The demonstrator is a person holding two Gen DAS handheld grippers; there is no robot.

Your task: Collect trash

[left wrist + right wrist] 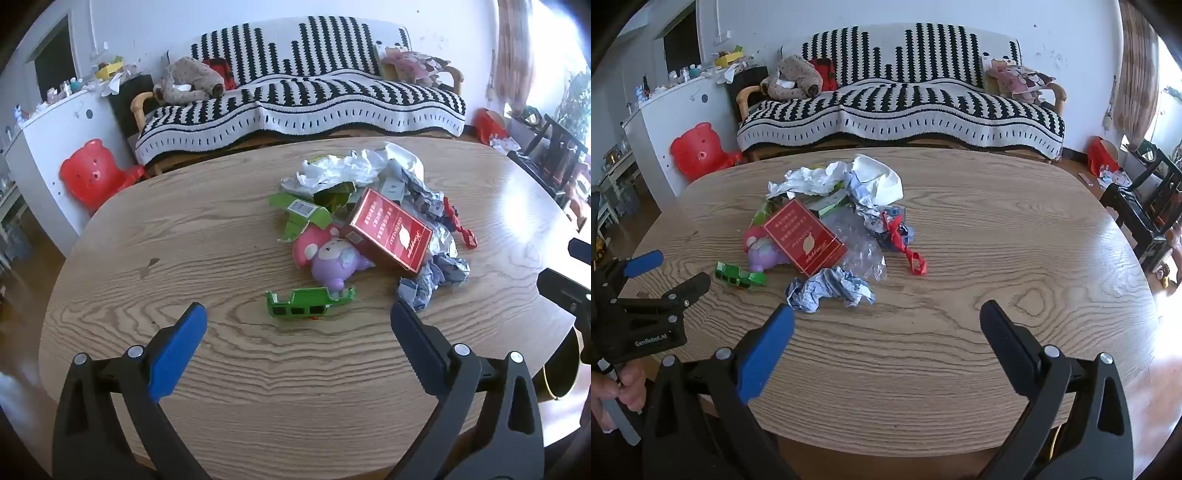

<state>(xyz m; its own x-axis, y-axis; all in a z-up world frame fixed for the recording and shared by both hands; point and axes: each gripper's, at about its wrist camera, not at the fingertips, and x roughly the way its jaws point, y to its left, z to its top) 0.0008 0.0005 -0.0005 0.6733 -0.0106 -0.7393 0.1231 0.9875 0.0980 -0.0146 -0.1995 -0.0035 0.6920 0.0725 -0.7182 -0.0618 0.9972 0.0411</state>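
A heap of trash lies on the oval wooden table (258,387): a red box (391,232), a green toy bus (310,302), a pink and purple squishy toy (328,254), torn green card (299,212), crumpled white paper (340,170), blue-grey crumpled paper (432,277) and a red ribbon (460,225). My left gripper (297,314) stands open just short of the green bus, nothing between its fingers. My right gripper (886,314) is open too, hovering nearer than the crumpled blue-grey paper (831,288). The red box (805,240), green bus (738,277) and ribbon (908,247) show there as well.
A black-and-white covered sofa (303,96) stands behind the table, a red bear-shaped stool (96,173) and white cabinet (55,140) to the left, dark chairs (1145,210) on the right. A hand (613,387) holds the left gripper's handle at the right view's left edge.
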